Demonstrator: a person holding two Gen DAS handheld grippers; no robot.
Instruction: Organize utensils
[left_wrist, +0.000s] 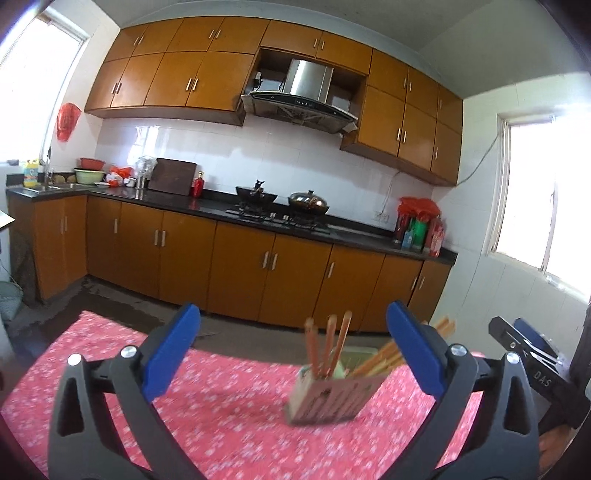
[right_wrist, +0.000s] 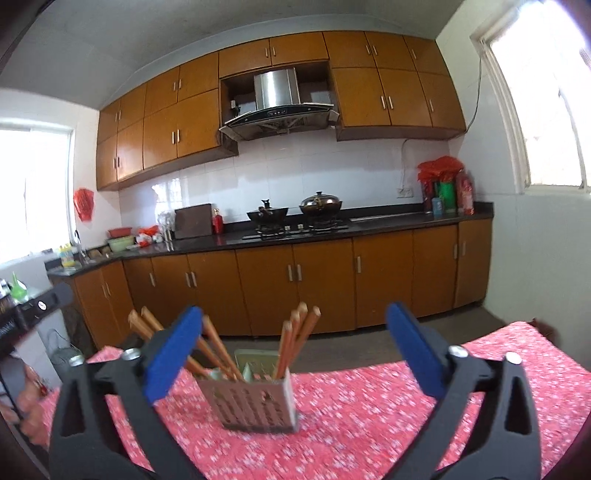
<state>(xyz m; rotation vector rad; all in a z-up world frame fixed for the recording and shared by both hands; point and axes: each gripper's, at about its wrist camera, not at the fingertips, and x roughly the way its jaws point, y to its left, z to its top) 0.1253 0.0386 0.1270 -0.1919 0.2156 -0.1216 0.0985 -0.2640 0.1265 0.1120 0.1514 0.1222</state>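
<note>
A slotted utensil holder (left_wrist: 332, 397) (right_wrist: 255, 400) stands upright on the red floral tablecloth (left_wrist: 221, 406) (right_wrist: 369, 413). Several wooden chopsticks (left_wrist: 328, 347) (right_wrist: 295, 339) stick up out of it, some leaning left and some right. My left gripper (left_wrist: 293, 354) is open and empty, held above the table in front of the holder. My right gripper (right_wrist: 293, 354) is open and empty, also short of the holder. The right gripper shows at the right edge of the left wrist view (left_wrist: 524, 343).
Beyond the table's far edge is bare floor, then a kitchen counter (left_wrist: 207, 206) (right_wrist: 388, 225) with a stove and pots (left_wrist: 280, 203) (right_wrist: 295, 214), and orange cabinets. A black device (right_wrist: 33, 310) sits at the left of the right wrist view.
</note>
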